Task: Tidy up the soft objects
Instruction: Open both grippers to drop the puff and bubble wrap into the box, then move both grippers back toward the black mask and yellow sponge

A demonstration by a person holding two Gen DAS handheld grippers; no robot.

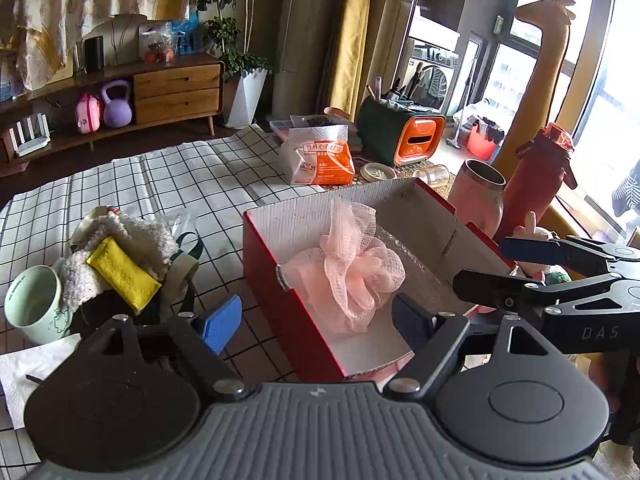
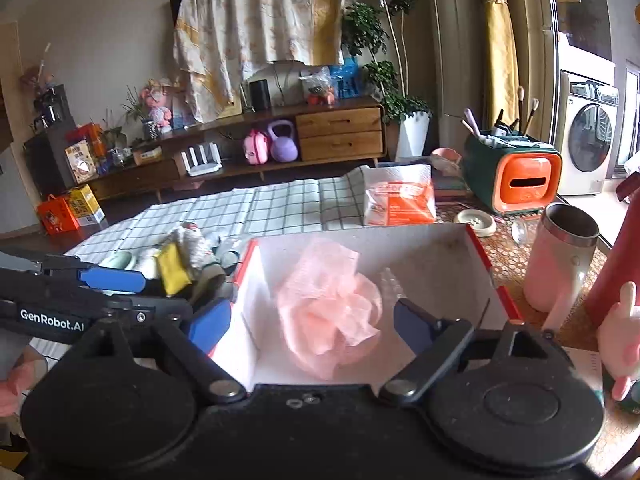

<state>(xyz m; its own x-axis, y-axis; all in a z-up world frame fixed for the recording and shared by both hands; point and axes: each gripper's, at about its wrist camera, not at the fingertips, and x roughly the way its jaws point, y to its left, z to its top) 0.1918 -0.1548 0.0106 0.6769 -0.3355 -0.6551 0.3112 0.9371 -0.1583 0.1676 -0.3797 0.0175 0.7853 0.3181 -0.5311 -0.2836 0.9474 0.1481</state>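
A pink mesh bath puff [image 1: 352, 268] lies inside a red cardboard box [image 1: 276, 280] with a white inside; it also shows in the right wrist view [image 2: 328, 308], in the box [image 2: 486, 260]. My left gripper [image 1: 316, 320] is open and empty, its fingers straddling the box's near left wall. My right gripper [image 2: 312, 324] is open and empty over the box, just short of the puff. To the box's left lies a pile of soft things: a yellow sponge cloth [image 1: 122, 274] on a white fluffy towel [image 1: 136, 236], also seen in the right wrist view [image 2: 172, 266].
A mint mug [image 1: 36, 304] and a white tissue [image 1: 24, 372] lie at the near left. Behind the box stand a tissue pack [image 1: 320, 160], an orange-and-green organizer [image 1: 404, 136], a pink tumbler [image 1: 480, 196] and a red bottle [image 1: 536, 184]. A pink plush toy [image 2: 624, 332] sits at right.
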